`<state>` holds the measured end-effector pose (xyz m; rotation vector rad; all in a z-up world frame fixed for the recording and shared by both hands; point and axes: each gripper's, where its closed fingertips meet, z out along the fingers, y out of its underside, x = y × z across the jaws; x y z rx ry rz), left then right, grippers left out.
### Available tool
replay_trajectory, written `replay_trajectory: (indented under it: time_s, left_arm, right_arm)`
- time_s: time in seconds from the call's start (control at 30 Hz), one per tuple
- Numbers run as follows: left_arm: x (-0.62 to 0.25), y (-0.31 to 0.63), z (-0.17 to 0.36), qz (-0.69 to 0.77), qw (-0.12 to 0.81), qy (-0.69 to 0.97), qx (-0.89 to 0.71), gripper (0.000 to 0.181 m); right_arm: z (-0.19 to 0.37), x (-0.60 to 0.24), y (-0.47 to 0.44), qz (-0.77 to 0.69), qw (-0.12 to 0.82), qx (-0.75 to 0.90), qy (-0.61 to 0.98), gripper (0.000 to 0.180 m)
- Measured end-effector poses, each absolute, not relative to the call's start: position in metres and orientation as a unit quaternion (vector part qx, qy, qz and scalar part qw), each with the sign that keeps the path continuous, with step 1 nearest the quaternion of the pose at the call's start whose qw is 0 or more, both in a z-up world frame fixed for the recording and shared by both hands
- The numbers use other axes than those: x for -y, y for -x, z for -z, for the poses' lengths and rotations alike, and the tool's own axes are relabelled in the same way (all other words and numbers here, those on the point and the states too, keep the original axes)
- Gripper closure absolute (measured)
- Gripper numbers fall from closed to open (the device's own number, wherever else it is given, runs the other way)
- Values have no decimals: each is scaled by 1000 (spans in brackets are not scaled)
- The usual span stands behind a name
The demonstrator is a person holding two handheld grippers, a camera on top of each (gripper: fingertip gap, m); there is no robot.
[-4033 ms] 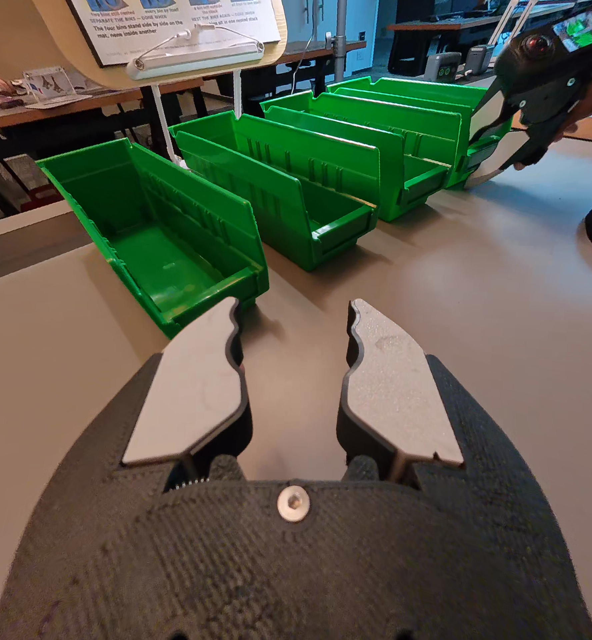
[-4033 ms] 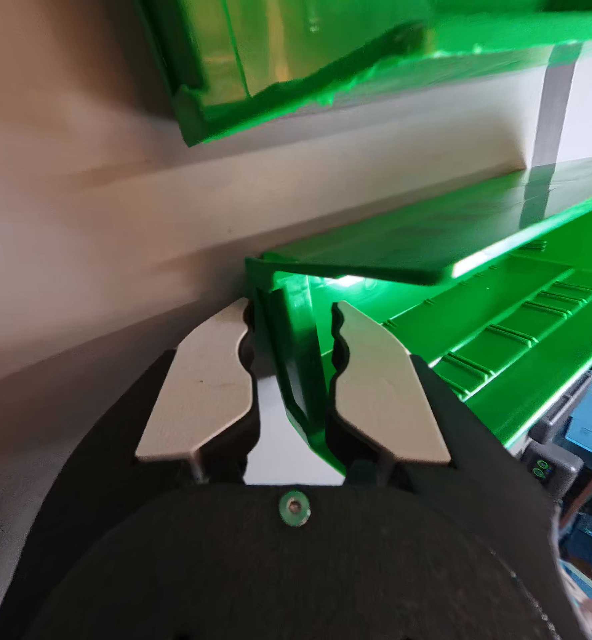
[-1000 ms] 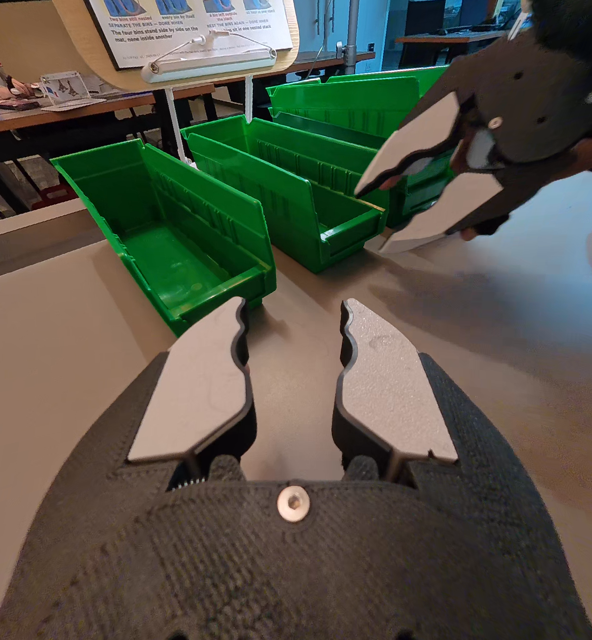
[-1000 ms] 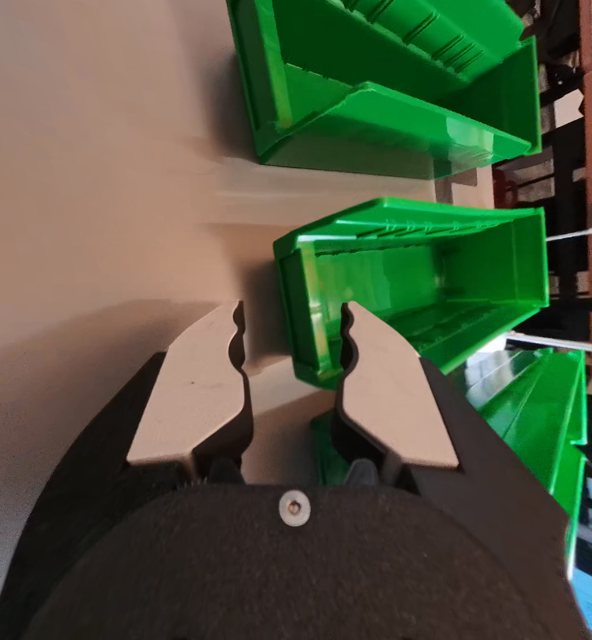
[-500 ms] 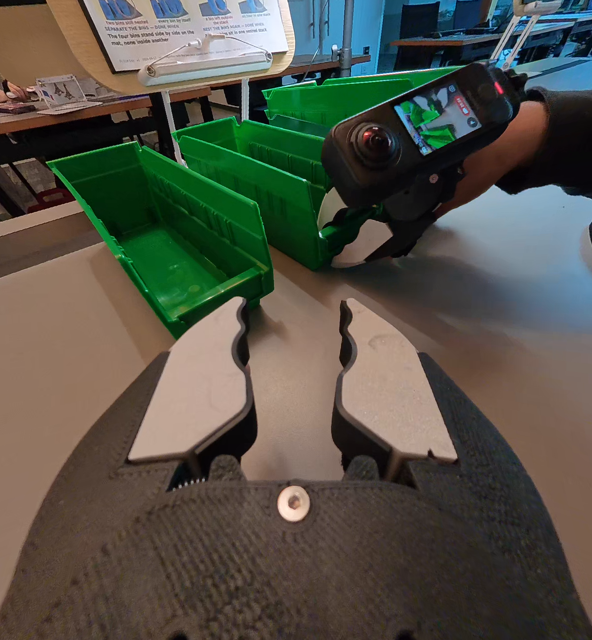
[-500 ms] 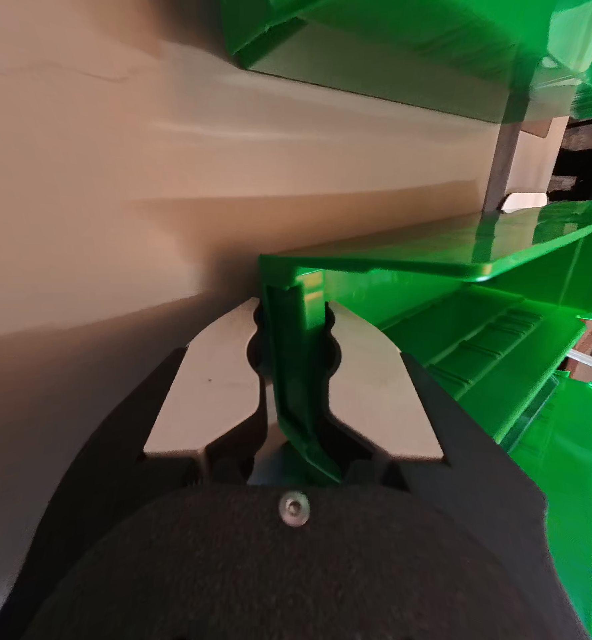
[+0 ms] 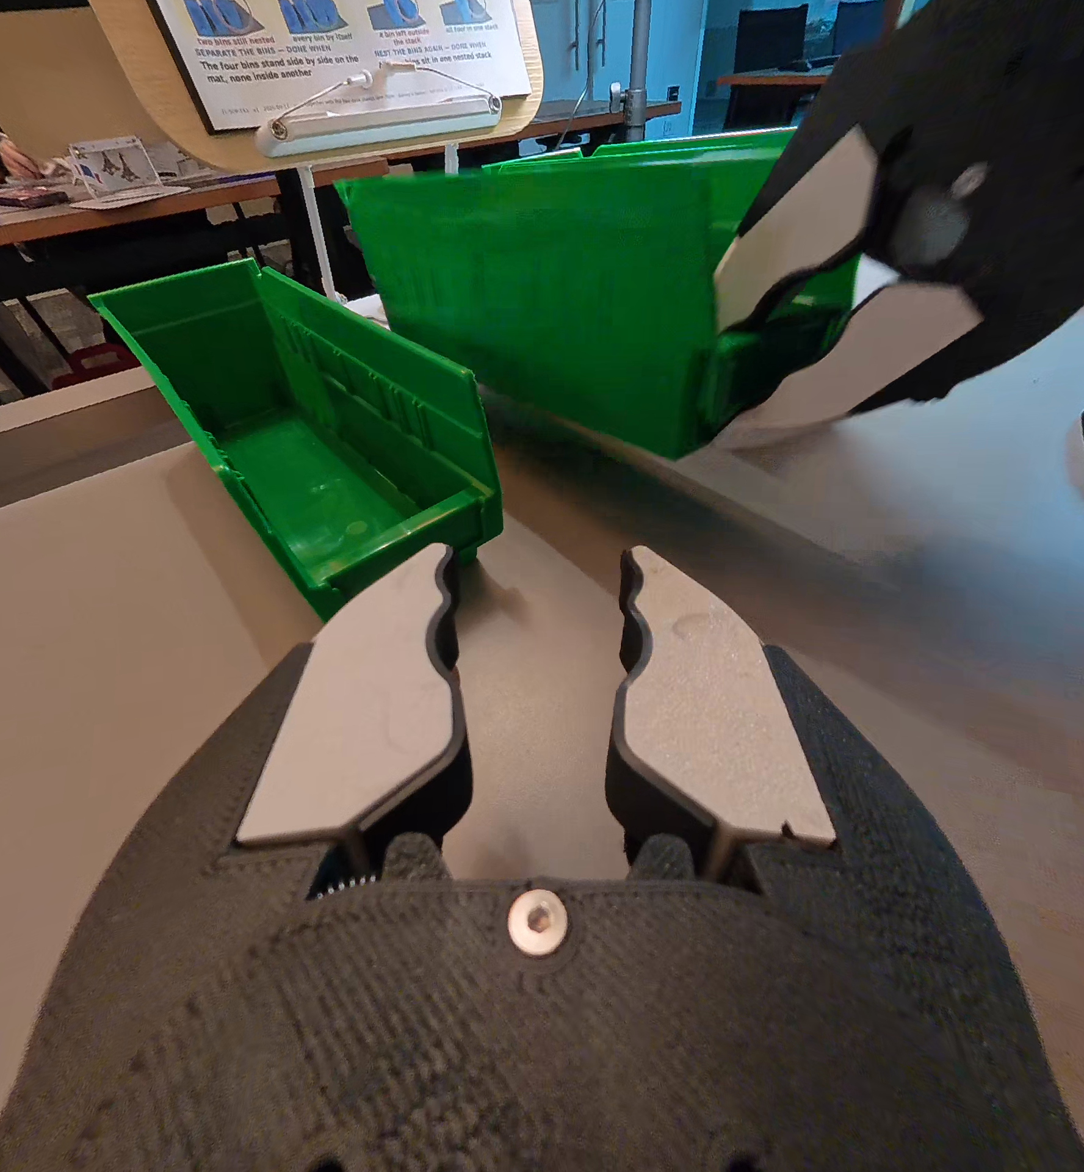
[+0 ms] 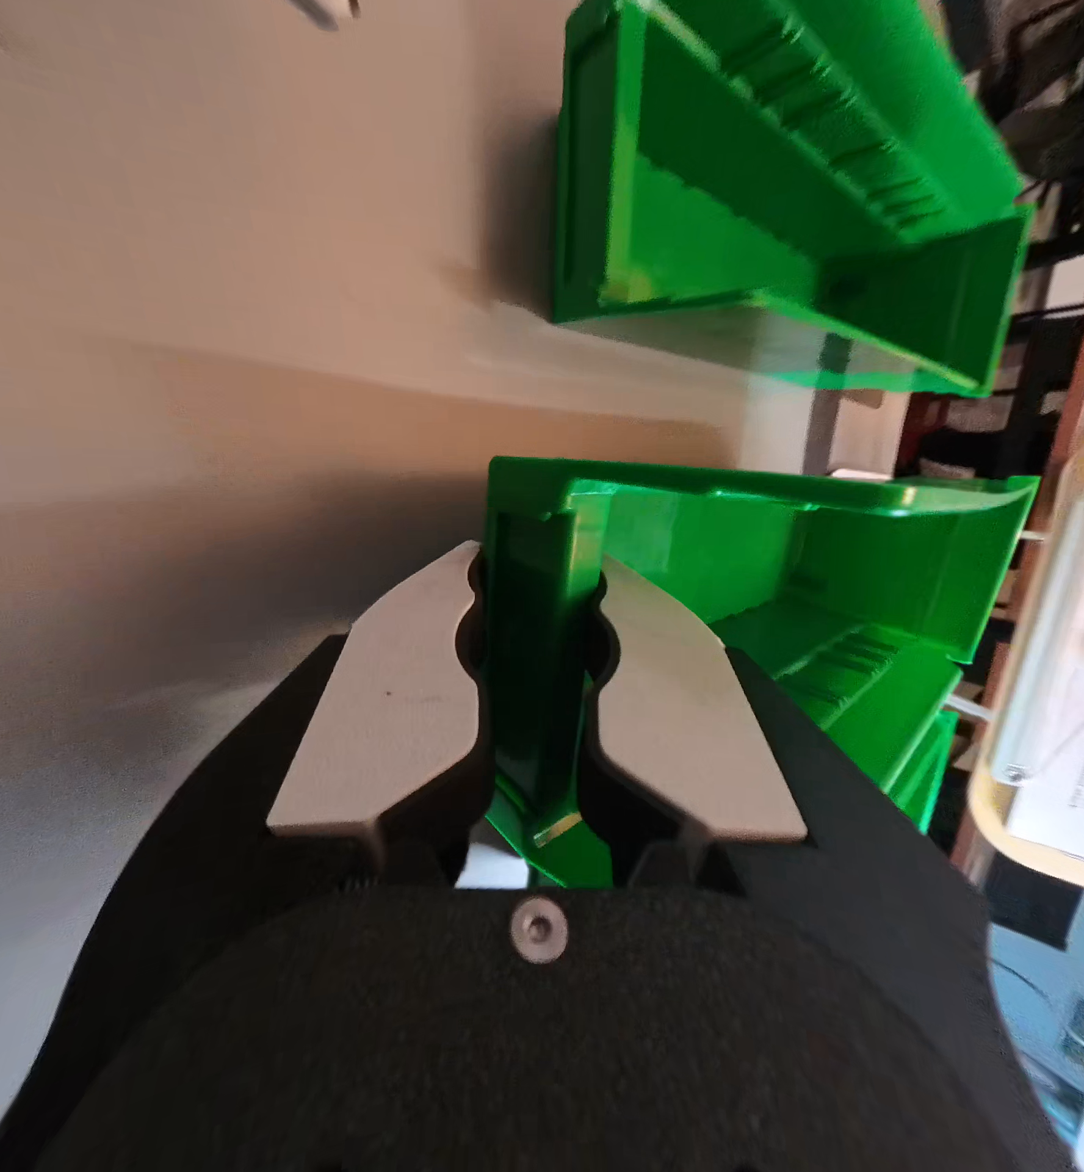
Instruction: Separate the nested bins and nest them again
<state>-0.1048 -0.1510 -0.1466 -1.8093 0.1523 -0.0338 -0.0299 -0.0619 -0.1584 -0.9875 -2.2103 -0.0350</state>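
the left gripper hovers low over the tan table, its two grey fingers spread apart with nothing between them. just beyond its left finger sits a green bin flat on the table, open side up, its short front wall facing near and its long body running away to the far left.

to the right of that bin, a second green bin is blurred with motion and looks lifted off the table, tilted so that one long side wall faces the camera. the right gripper comes in from the upper right and is clamped on that bin's front end. in the right wrist view the right gripper has one grey finger outside the front wall and the other finger inside, pressed tight on the green lip of the held bin. the first bin shows farther off in that view, apart from the held one, with bare table between them.

more green plastic shows behind the held bin at the far right, but how many bins are there cannot be told. a board with a printed sheet stands on a thin post at the far side, and desks lie beyond.
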Motion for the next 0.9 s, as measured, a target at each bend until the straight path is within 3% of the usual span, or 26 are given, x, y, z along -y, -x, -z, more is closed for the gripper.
replay_trajectory:
  time_s: [0.2, 0.4, 0.9]
  left_arm:
    - [151, 105, 146, 15, 615, 785, -66, 132]
    - [151, 104, 147, 14, 614, 786, -67, 132]
    - [149, 106, 150, 18, 606, 793, -61, 133]
  right_arm:
    - [68, 68, 4, 8, 393, 845, 361, 152]
    - [2, 15, -33, 81, 412, 833, 360, 152]
    - [88, -61, -63, 65, 322, 853, 406, 151]
